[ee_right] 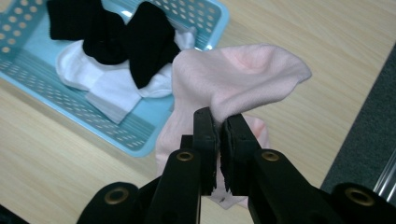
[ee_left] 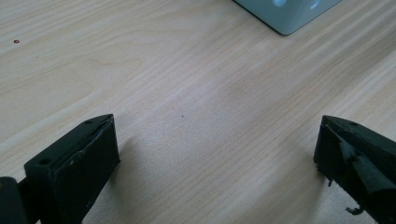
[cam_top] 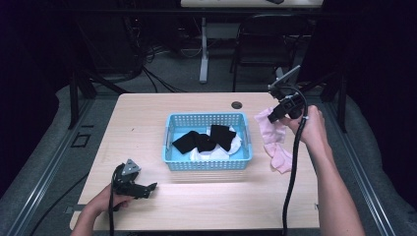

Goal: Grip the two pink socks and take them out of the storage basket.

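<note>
right hand-held gripper (ee_right: 219, 128) pinches a pink sock (ee_right: 233, 74), seemingly unlabelled; left hand-held gripper (ee_left: 217, 149) gapes empty.

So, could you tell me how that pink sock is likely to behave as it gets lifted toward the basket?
Probably floppy: the pink sock droops and folds over the right gripper, pinched at one edge. It looks light, since a small pinch carries it. It may drag or catch on the blue basket rim.
</note>
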`<action>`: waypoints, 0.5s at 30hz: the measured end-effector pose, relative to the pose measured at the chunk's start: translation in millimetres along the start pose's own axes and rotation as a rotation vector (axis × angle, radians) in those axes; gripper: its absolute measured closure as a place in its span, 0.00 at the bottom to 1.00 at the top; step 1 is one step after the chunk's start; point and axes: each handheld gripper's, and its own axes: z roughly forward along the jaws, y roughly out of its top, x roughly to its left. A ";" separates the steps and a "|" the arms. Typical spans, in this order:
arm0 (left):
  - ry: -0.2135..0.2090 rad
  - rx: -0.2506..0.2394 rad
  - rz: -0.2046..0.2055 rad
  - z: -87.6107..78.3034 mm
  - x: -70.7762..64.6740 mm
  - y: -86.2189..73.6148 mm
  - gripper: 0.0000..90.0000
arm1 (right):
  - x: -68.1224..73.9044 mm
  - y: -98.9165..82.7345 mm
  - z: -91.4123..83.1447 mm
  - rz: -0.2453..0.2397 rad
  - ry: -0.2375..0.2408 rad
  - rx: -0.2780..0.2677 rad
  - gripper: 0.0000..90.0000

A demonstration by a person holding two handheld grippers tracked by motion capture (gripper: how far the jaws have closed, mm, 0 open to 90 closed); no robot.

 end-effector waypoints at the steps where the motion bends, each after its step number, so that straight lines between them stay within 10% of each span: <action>1: 0.000 0.001 -0.001 0.0 -0.1 0.0 0.00 | -3.7 -2.6 1.3 0.009 -0.002 0.004 0.95; 15: 0.000 0.000 0.000 0.0 0.0 0.0 0.00 | -48.6 -38.3 52.4 0.140 -0.018 0.057 0.95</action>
